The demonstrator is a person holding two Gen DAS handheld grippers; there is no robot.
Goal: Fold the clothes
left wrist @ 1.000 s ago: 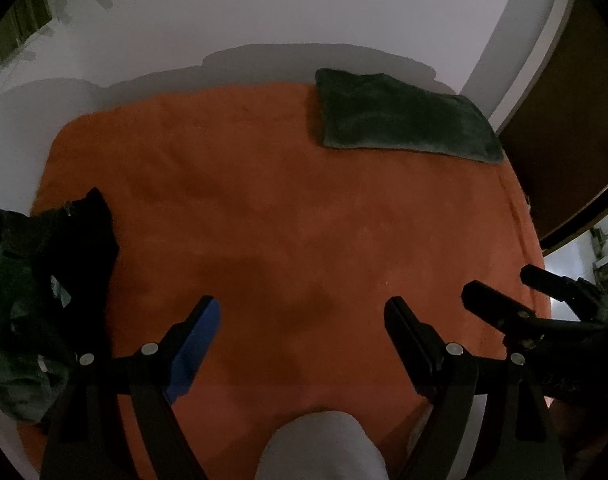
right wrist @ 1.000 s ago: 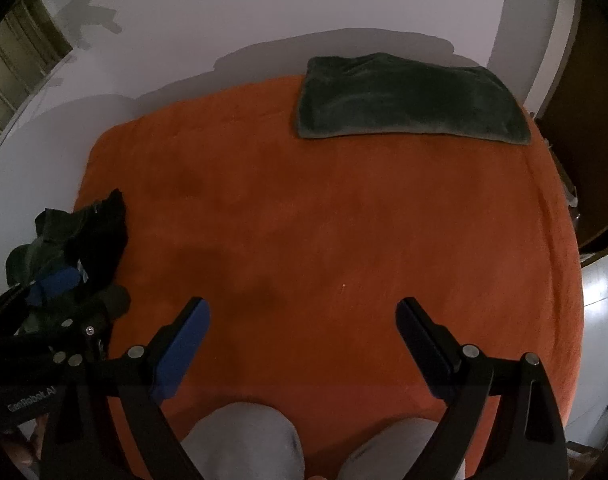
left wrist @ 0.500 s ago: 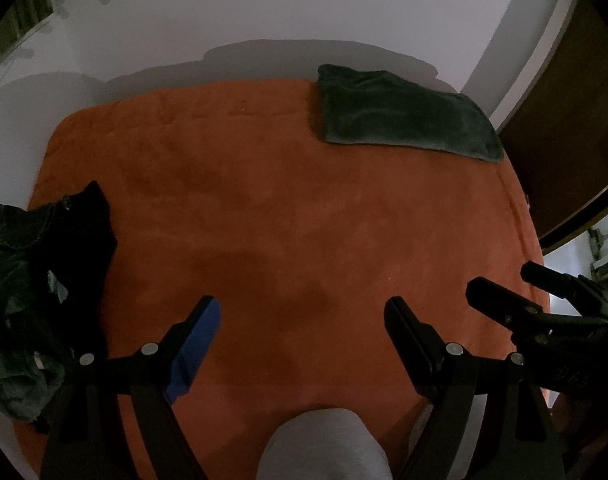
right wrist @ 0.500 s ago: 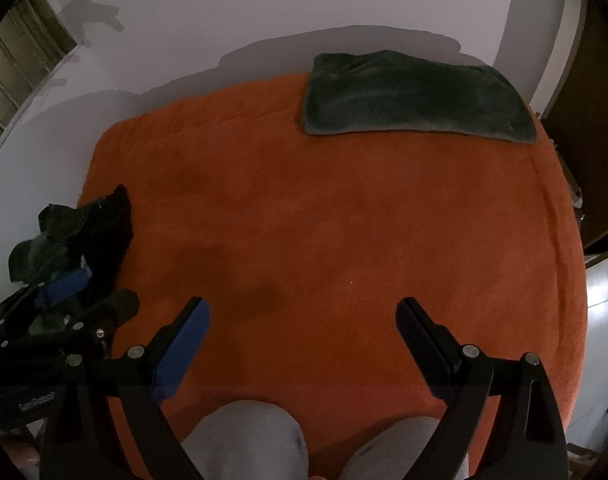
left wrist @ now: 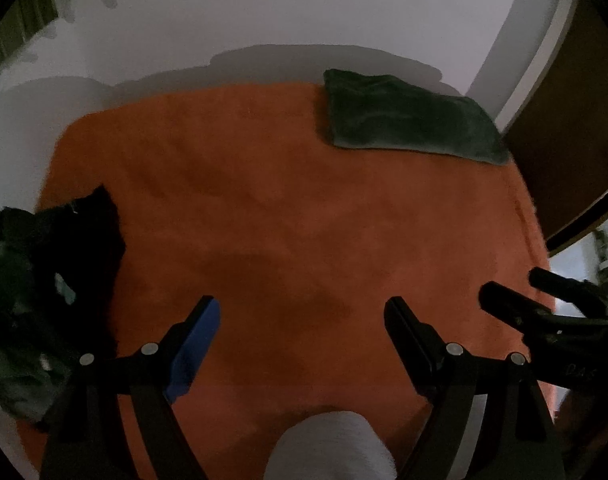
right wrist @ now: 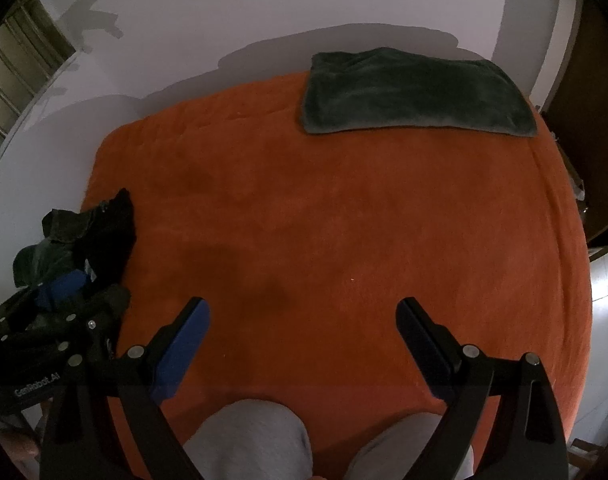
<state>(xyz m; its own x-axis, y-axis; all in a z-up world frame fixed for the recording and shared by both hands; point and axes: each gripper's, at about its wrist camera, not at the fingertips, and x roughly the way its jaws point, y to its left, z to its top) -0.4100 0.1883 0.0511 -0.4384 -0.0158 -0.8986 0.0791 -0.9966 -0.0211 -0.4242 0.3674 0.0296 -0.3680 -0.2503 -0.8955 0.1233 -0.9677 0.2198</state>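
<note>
At the left edge of the bed (right wrist: 343,220), well left of both grippers: a dark heap of clothes (left wrist: 44,280), crumpled, no clear long axis. Left gripper (left wrist: 300,312) spread wide, holding nothing, hovering over bare orange cover, probably the nearer one to the heap. Right gripper (right wrist: 302,314) likewise wide open and empty, further right, above grey-clad knees (right wrist: 252,436). Far right, against the wall: a green pillow (right wrist: 415,92), well apart. Nothing between left gripper and clothes.
</note>
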